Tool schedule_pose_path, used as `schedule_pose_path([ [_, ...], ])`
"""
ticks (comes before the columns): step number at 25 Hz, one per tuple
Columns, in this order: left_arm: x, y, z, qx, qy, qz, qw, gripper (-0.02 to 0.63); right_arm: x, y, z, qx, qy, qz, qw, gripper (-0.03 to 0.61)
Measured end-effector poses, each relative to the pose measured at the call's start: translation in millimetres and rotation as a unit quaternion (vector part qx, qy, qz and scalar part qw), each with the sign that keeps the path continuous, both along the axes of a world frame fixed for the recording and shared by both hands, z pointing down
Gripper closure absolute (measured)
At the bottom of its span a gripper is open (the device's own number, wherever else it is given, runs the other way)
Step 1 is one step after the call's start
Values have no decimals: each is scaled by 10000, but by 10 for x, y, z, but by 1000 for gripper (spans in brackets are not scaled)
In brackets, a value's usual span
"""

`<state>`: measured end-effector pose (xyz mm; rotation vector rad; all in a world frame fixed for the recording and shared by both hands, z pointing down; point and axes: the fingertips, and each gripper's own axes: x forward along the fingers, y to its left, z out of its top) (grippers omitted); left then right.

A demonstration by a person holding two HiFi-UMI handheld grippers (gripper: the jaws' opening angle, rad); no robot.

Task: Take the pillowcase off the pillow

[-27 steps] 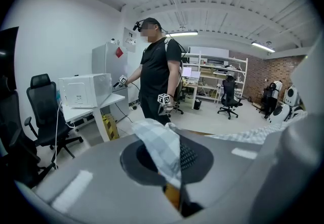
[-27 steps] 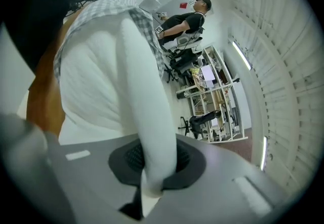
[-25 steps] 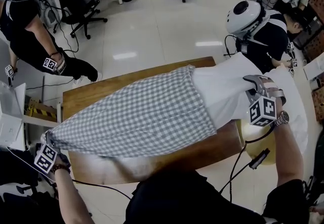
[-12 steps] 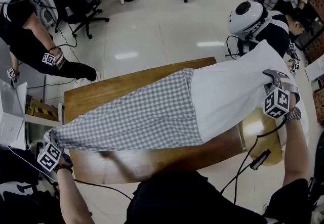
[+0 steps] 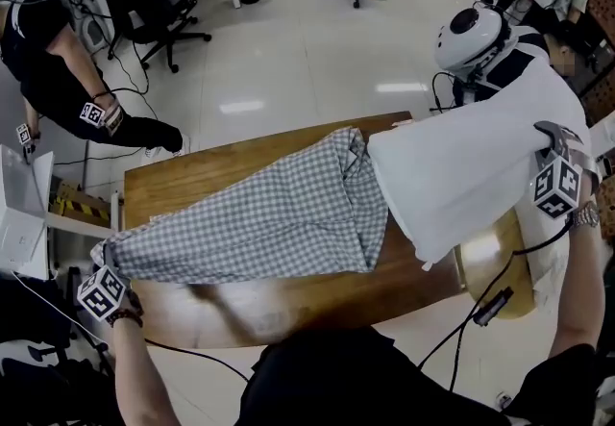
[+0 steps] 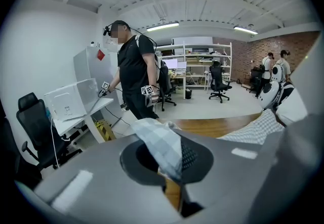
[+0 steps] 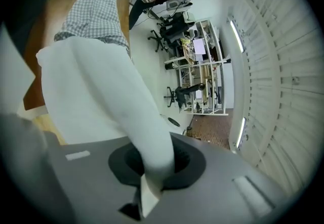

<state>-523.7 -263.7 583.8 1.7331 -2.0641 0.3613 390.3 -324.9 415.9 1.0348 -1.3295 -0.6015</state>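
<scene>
Presently: left tongs [image 6: 169, 165] clamped on pillowcase [image 5: 259, 222] corner, low at counter [image 5: 183, 179] edge; right tongs [image 7: 152, 167] clamped on pillow [image 5: 461, 174] corner, held high. Step: drawing pillow out, with only its end at the case mouth. Next: wider pull apart, both grips firm. Writing: none legible; square markers [image 5: 103, 291] only.

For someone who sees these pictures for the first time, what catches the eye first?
First, the white pillow, raised at the right above the wooden table, its left end at the mouth of the grey checked pillowcase that stretches across the table to the left. The right gripper is shut on a pillow corner, the left gripper on the far end of the pillowcase.
</scene>
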Motion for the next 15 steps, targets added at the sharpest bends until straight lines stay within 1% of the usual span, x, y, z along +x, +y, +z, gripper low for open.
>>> schedule_pose_path([
  [2, 8, 8, 37, -24, 21, 68, 10000, 606, 7, 38, -191, 103, 85, 53, 9999, 551],
  [4, 43, 2, 78, -44, 12, 170, 9998, 606, -74, 72, -394, 214, 150, 31, 9997, 551],
  [6, 104, 2, 89, -68, -72, 303, 9995, 604, -195, 112, -591, 296, 86, -32, 9995, 551],
  [11, 225, -9, 17, -70, -357, 698, 9969, 604, -659, 215, -1032, 442, -465, -278, 9976, 551],
  [15, 267, 68, -10, -10, -457, 869, 9952, 604, -1168, 369, -1159, 395, -1051, -519, 9923, 551],
])
